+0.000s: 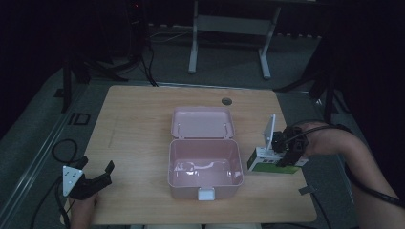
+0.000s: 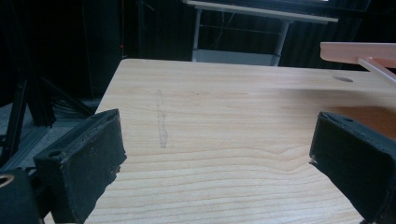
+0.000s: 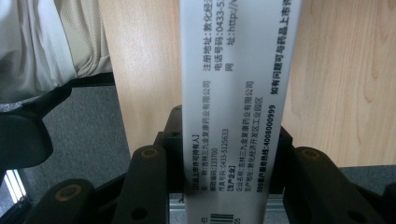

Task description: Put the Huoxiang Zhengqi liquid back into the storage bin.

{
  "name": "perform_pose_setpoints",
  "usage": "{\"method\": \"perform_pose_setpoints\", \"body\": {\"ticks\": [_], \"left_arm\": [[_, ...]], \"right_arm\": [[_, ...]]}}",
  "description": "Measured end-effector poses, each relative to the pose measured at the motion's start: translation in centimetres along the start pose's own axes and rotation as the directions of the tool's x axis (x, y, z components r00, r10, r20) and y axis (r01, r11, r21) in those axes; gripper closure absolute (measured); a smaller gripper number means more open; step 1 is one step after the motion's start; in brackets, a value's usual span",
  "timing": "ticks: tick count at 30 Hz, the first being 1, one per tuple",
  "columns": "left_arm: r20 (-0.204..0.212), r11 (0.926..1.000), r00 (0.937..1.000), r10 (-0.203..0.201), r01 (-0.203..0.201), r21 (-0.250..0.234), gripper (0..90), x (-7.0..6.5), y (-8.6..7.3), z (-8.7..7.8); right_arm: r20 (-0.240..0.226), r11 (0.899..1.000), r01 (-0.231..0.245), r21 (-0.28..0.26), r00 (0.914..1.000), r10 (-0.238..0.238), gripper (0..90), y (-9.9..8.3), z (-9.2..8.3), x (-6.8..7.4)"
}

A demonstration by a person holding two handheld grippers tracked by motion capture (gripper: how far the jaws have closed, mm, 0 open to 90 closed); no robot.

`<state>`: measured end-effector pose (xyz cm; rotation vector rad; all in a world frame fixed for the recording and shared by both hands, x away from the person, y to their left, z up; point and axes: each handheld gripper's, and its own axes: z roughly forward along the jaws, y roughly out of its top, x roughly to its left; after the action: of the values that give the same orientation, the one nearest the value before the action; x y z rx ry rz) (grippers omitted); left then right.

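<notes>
An open pink plastic box (image 1: 203, 187) stands mid-table, its lid (image 1: 202, 123) laid back and a white latch (image 1: 206, 193) at its front. Nothing shows inside it. Just to its right my right gripper (image 1: 282, 153) is shut on a white and green carton (image 1: 265, 163), held lengthwise beside the pink box. In the right gripper view the carton (image 3: 233, 102) runs up between the black fingers (image 3: 169, 140), printed side towards the camera. My left gripper (image 1: 108, 173) rests at the table's front left corner, open, with bare wood between its pads (image 2: 88, 163).
The wooden table (image 1: 138, 124) has a round cable hole (image 1: 226, 101) near its far edge. A white desk frame (image 1: 229, 28) stands on the floor behind. Pale cloth (image 3: 46, 42) and grey floor (image 3: 88, 135) lie past the table's edge in the right gripper view.
</notes>
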<state>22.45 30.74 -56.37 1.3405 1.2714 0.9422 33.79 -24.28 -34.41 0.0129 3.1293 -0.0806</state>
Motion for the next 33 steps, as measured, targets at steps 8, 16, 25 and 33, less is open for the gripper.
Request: {"method": "perform_pose_setpoints", "body": {"ticks": [8, 16, 25, 33], "left_arm": [[0.001, 1.0000, 1.0000, 0.000, 0.000, 0.000, 3.1, 0.0, 0.0, 0.0], [0.002, 1.0000, 1.0000, -0.001, 0.001, 0.000, 3.1, 0.0, 0.0, 0.0], [0.004, 1.0000, 1.0000, -0.002, 0.002, 0.000, 3.1, 0.0, 0.0, 0.0], [0.005, 1.0000, 1.0000, -0.001, 0.001, 0.000, 3.1, 0.0, 0.0, 0.0]], "right_arm": [[-0.003, 1.000, 0.006, 0.002, 1.0000, -0.006, 62.9, 1.6, -0.9, 0.1], [0.000, 1.000, 0.030, -0.008, 0.9996, -0.030, 62.9, 3.7, -1.8, 0.3], [-0.005, 0.997, 0.071, -0.013, 0.9975, -0.071, 63.0, 6.7, -2.5, 0.7], [-0.010, 0.995, 0.101, -0.026, 0.9948, -0.101, 63.0, 9.4, -2.8, 1.0]]}}
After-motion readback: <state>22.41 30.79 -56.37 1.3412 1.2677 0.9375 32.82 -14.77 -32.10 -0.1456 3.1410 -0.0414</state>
